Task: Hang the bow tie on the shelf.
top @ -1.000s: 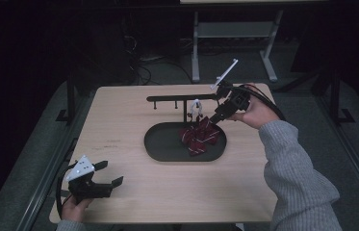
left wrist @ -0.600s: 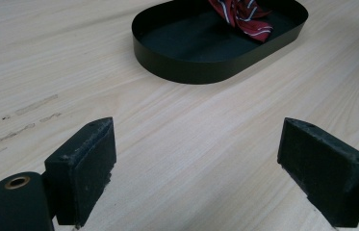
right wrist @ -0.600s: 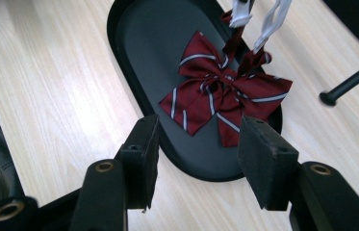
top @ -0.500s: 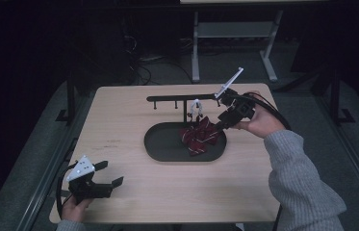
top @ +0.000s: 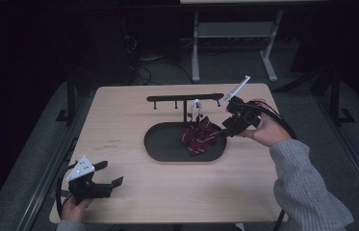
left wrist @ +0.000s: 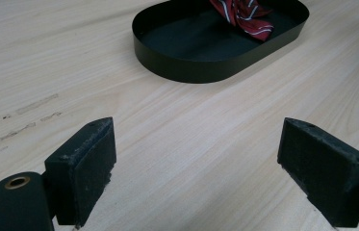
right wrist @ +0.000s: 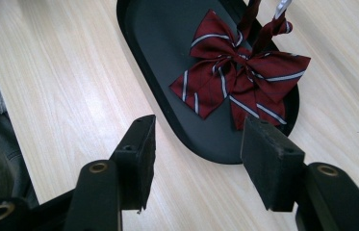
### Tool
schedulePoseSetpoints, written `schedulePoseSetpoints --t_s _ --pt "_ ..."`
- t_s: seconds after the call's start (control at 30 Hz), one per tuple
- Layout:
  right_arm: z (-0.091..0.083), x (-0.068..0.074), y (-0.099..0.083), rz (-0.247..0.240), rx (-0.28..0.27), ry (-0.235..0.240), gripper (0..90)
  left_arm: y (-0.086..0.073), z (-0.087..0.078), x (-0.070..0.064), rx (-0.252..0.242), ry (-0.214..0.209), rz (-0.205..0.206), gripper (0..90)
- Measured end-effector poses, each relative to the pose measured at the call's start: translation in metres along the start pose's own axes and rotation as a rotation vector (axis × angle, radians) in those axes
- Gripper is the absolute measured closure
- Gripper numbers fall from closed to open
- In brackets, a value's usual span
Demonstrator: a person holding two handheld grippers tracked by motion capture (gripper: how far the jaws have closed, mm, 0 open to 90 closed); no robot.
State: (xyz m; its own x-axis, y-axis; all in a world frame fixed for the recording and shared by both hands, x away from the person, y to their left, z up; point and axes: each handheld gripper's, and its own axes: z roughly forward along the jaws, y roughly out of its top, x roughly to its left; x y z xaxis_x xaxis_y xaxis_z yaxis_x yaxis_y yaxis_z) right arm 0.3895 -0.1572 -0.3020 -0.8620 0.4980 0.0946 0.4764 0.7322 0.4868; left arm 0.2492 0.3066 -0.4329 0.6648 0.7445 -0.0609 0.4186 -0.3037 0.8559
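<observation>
From above, a dark red striped bow tie (top: 200, 136) lies in the right end of a black oval tray (top: 165, 147) on the tabletop (top: 119, 115), its strap hooked to a small rack (top: 185, 98); the right gripper (top: 228, 129) hovers just beside it, the left gripper (top: 112, 179) well apart. The left gripper view shows its fingers (left wrist: 83, 168) wide open and empty. The right gripper view shows fingers (right wrist: 268, 161) open and empty, and the bow's central knot (right wrist: 232, 60), probably the best hold on soft, light cloth.
</observation>
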Motion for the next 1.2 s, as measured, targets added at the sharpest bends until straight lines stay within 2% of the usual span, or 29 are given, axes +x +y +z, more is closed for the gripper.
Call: schedulePoseSetpoints --t_s 0.83,1.2 --pt "0.013 0.007 -0.040 0.038 -0.016 0.017 42.3 0.000 0.000 0.000 0.008 0.002 0.005 13.1" --pt "0.018 0.016 -0.061 0.062 -0.026 0.016 41.2 0.000 0.001 -0.001 0.005 -0.001 0.005 13.1"
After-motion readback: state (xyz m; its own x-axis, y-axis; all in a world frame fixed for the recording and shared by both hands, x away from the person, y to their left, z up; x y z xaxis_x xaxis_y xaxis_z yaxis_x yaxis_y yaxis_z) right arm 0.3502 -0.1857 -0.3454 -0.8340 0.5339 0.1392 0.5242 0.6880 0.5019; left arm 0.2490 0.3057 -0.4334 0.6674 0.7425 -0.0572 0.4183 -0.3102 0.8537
